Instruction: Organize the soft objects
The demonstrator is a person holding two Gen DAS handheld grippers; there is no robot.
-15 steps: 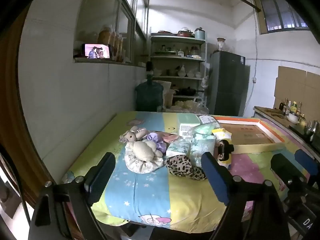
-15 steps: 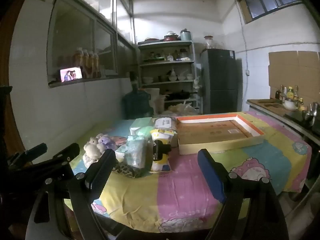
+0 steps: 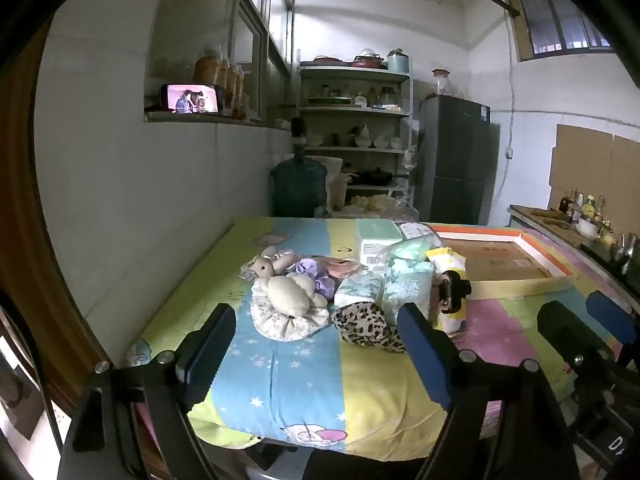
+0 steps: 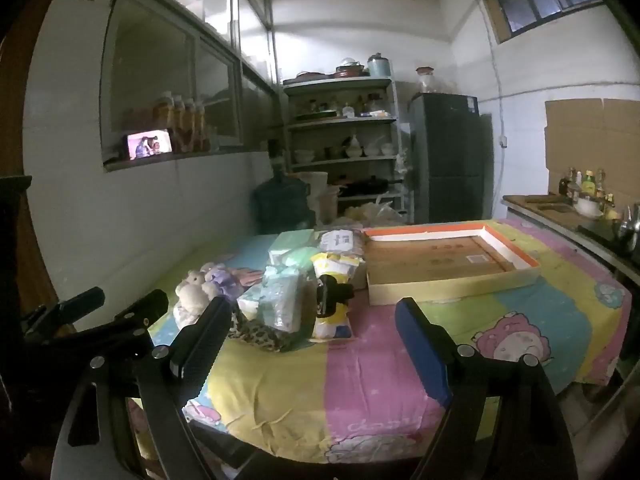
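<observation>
Over the near edge of the table, both tools hover with nothing in them. Left gripper (image 3: 316, 344), jaws spread wide, blue pads apart, only bare cloth showing between them. Right gripper (image 4: 308, 344), same story: spread wide and empty, angled slightly down at the tabletop.

Ahead of the left gripper, just beyond its fingertips, sits the pile of soft things. Nearest its gap is a cream stuffed rabbit (image 3: 288, 288) lying on a round floral cushion (image 3: 288, 320). Just right of that, a leopard-print cloth (image 3: 368, 324) lies close to the tip of the left gripper's right finger, whether touching it I cannot tell. Behind these, a purple plush (image 3: 316, 274) and tissue packs (image 3: 404, 284) are bunched together, with a yellow pack bearing a dark-haired doll (image 3: 450, 296) at the right end of the heap.

From the right gripper's side, the same heap lies forward and to the left; its left finger overlaps the leopard cloth in view, while the gap frames pink and yellow bedsheet (image 4: 360, 360) only.

Farther out, to the right of the pile, a shallow cardboard tray (image 4: 452, 280) with an orange-and-white rim rests flat on the table, nothing visible inside it. A pale green box (image 3: 378, 240) stands behind the pile.
</observation>
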